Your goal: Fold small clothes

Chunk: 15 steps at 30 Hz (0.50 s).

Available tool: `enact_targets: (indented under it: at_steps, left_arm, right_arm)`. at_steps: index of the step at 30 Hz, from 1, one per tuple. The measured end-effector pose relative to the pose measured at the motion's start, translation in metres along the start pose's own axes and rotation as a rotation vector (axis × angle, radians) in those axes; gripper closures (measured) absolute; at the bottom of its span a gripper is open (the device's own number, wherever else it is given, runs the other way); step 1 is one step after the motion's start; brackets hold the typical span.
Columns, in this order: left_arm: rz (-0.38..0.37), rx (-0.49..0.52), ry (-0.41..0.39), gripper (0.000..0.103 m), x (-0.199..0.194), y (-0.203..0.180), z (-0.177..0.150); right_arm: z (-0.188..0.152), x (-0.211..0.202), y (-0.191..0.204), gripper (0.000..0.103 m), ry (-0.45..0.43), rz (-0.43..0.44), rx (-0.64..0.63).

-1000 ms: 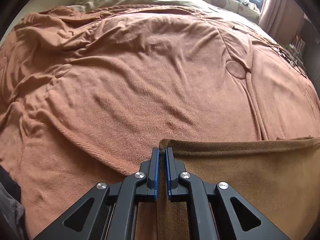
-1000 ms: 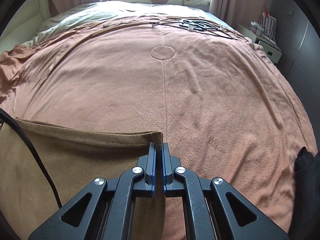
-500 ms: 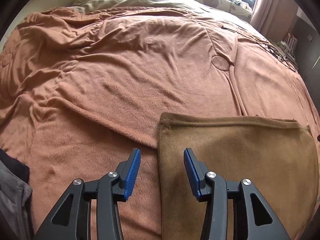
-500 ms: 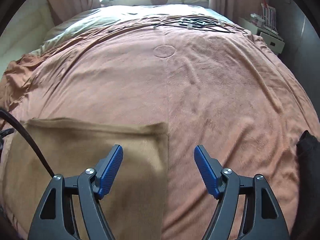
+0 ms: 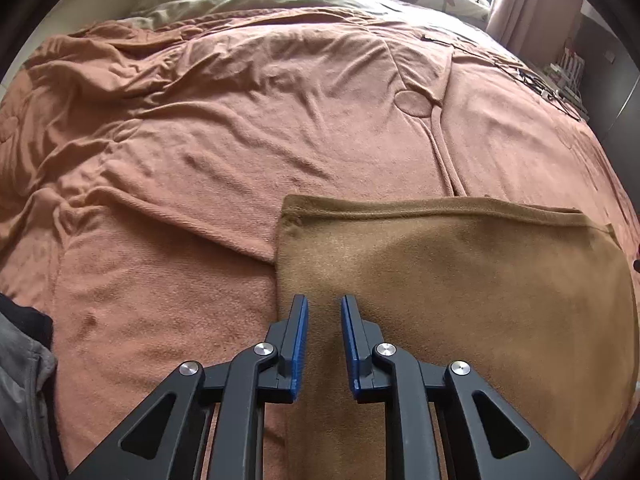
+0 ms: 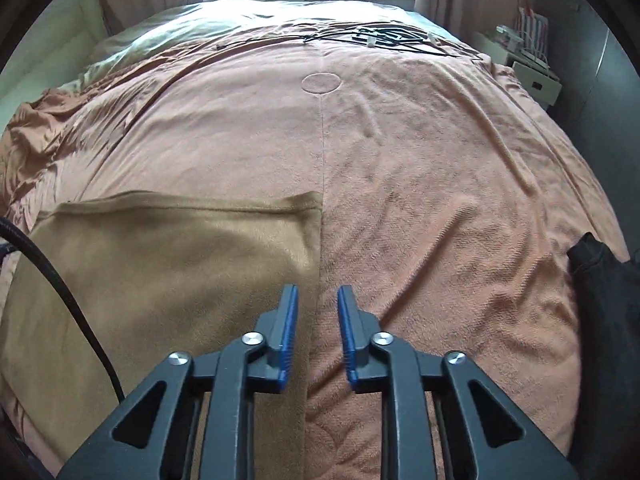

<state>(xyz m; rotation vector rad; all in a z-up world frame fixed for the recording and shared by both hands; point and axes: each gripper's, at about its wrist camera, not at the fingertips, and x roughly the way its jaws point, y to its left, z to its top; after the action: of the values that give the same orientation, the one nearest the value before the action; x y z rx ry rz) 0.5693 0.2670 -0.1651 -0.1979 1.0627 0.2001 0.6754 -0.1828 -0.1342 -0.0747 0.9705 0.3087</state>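
A: What lies around the work?

B: A wrinkled salmon-pink fleece blanket (image 5: 224, 152) covers the bed. Black cables (image 6: 384, 36) sprawl at its far end, a dark garment (image 6: 600, 280) sits at the right edge, and a grey-and-black cloth (image 5: 24, 360) at the left. A black cord (image 6: 68, 304) crosses the right wrist view's lower left.

A: And the piece being folded?

B: The tan-brown soft fabric rectangle (image 5: 460, 288) lies flat on the blanket, near side, hemmed edge away.

A: The grippers?

B: The left gripper (image 5: 323, 304) hovers over the fabric's left border, blue pads slightly parted, gripping nothing. The right gripper (image 6: 317, 294) straddles the right border, likewise slightly parted and empty.

A: Anything unclear?

B: The fabric's near edge is hidden beneath both tools; whether the pads touch cloth I cannot tell.
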Motion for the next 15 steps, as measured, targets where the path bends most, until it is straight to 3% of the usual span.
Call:
enact_targets:
  at_steps: [9,15]
  left_arm:
    - [0.042,0.009,0.025,0.084,0.033,-0.006,0.0]
    - [0.053,0.007,0.04,0.082,0.03,-0.006,0.003]
  right_arm:
    - [-0.001,0.044,0.01,0.093,0.049,-0.014,-0.042]
    - [0.001,0.044,0.01,0.093,0.044,-0.023,-0.024]
